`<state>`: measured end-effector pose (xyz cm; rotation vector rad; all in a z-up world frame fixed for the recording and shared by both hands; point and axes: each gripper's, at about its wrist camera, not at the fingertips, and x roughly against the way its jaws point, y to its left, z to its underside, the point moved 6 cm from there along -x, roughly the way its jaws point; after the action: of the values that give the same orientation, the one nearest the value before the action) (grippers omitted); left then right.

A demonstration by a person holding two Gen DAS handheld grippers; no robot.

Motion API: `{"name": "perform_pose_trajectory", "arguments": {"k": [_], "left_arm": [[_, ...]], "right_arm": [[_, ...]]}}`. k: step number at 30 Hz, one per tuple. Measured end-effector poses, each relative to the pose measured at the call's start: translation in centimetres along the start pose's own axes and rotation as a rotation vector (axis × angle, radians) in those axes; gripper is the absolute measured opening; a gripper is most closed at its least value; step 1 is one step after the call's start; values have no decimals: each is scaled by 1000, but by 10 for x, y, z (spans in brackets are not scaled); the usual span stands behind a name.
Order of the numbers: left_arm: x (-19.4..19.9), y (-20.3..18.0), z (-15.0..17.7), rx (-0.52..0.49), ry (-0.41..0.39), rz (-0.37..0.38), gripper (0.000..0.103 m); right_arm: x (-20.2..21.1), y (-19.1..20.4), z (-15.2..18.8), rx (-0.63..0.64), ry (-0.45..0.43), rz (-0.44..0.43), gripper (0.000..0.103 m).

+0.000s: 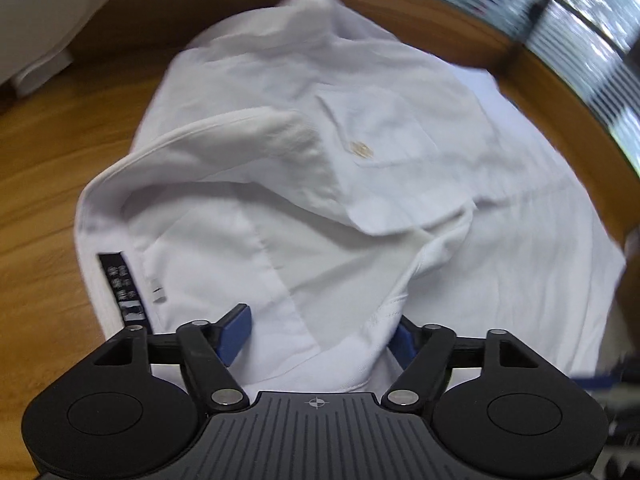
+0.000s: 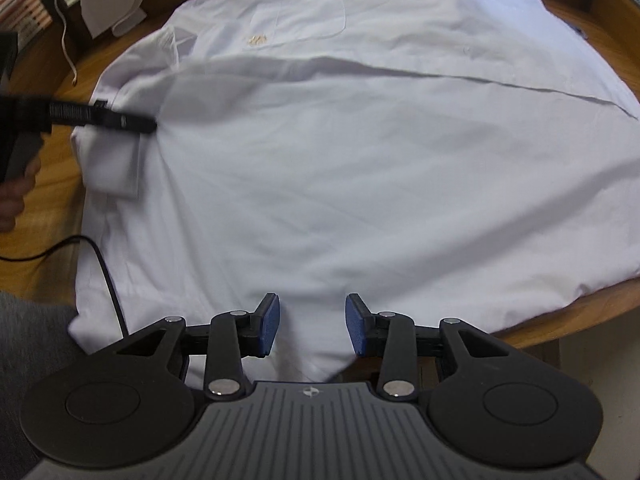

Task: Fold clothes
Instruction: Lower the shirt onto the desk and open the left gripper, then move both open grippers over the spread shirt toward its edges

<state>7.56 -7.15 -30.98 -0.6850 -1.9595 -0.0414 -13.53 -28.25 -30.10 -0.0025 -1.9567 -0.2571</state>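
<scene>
On table (image 2: 592,308), shirt (image 2: 320,160) lies collar-left (lengthwise across).

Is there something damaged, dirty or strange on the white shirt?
Yes. The white shirt has a small yellowish-brown mark at the edge of its chest pocket; whether it is a stain or embroidery is unclear. No tear is visible.

Both tools are matte black; the left gripper (image 1: 320,332) and right gripper (image 2: 313,324) carry blue ribbed fingers (image 2: 270,324), silver pivot screws, a ridged grey body with crosshair mark; a black cable (image 2: 108,276) trails.
</scene>
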Motion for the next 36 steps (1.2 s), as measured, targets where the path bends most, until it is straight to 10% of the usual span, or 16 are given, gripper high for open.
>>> {"name": "perform_pose_trajectory", "arguments": {"k": [10, 19, 36], "left_arm": [[46, -20, -12, 166, -115, -86, 88], [109, -60, -3, 338, -272, -307, 90], [62, -96, 9, 421, -187, -370, 91]], "right_arm": [[46, -61, -25, 134, -33, -98, 42], [100, -182, -91, 308, -124, -75, 42], [76, -366, -168, -32, -156, 55, 42]]}}
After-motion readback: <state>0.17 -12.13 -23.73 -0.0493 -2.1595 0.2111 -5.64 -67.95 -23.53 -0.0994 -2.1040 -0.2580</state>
